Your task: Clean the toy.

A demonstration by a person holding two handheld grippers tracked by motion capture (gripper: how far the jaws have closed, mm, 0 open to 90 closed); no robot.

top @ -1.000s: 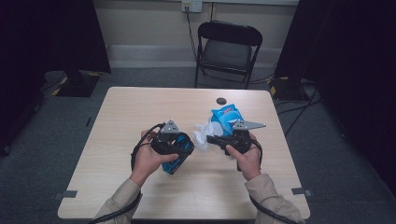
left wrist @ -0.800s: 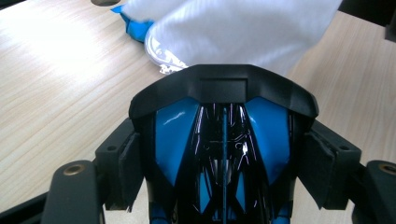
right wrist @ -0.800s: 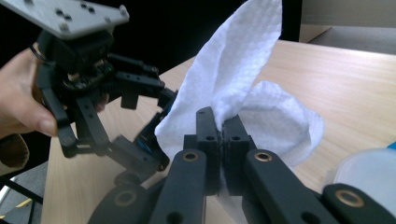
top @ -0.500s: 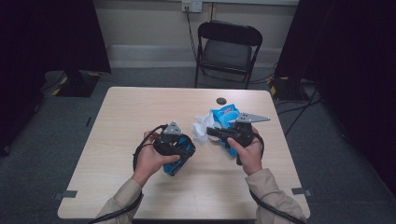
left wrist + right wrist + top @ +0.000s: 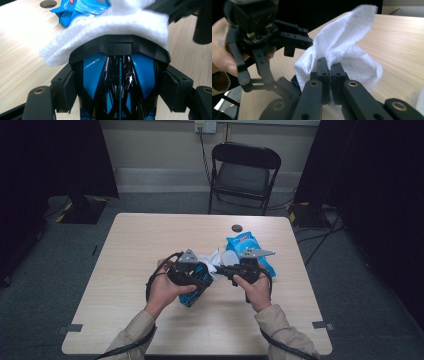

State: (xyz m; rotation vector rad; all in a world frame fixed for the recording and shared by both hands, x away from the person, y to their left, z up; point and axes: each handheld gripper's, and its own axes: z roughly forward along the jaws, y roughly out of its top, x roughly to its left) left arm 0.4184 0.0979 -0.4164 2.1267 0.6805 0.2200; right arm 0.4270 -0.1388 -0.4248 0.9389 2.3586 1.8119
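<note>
Your white wipe (image 5: pixel 342 47) sits mid-frame in the right gripper view, pinched in your right gripper (image 5: pixel 329 68), whose jaws are clamped together on it, and it is draped over the blue-and-black object (image 5: pixel 120 75) your left gripper (image 5: pixel 119 82) is squeezing. Pull too hard and the thin sheet could tear or slip free, I'd say. The blue wipes packet (image 5: pixel 250 251), right of centre in the high view, carries lettering too small to read.

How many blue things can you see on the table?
2. One blue and black object sits clamped in the left gripper, touching the white wipe pinched by the right gripper. One blue plastic wipes packet lies behind the right gripper. More may be hidden.
</note>
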